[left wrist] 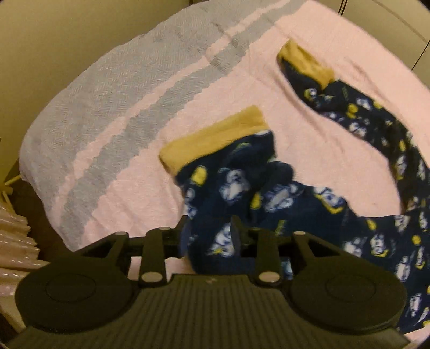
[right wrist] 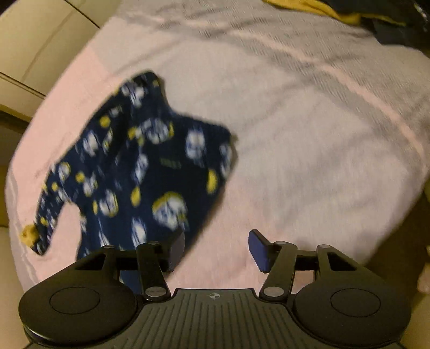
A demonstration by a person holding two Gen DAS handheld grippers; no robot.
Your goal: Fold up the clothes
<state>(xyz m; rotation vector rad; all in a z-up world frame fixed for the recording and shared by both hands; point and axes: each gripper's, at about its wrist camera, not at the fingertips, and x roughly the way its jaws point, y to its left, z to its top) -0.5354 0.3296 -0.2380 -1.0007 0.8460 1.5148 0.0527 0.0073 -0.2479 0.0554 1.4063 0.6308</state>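
A navy pyjama garment [left wrist: 268,196] with white and yellow prints and mustard cuffs [left wrist: 215,139] lies rumpled on a pink and grey blanket [left wrist: 107,112]. My left gripper [left wrist: 209,231] is shut on a fold of this garment near one cuffed sleeve. The other sleeve stretches to the upper right with its cuff [left wrist: 306,64]. In the right wrist view the garment [right wrist: 139,166] lies to the left on the blanket [right wrist: 309,120]. My right gripper [right wrist: 217,247] is open and empty, its left finger just at the garment's edge.
The bed's left edge drops off beside a pale wall [left wrist: 53,40]. Other dark and yellow clothes [right wrist: 376,18] lie at the far right of the bed. Cupboard panels [right wrist: 40,40] stand beyond the bed on the left.
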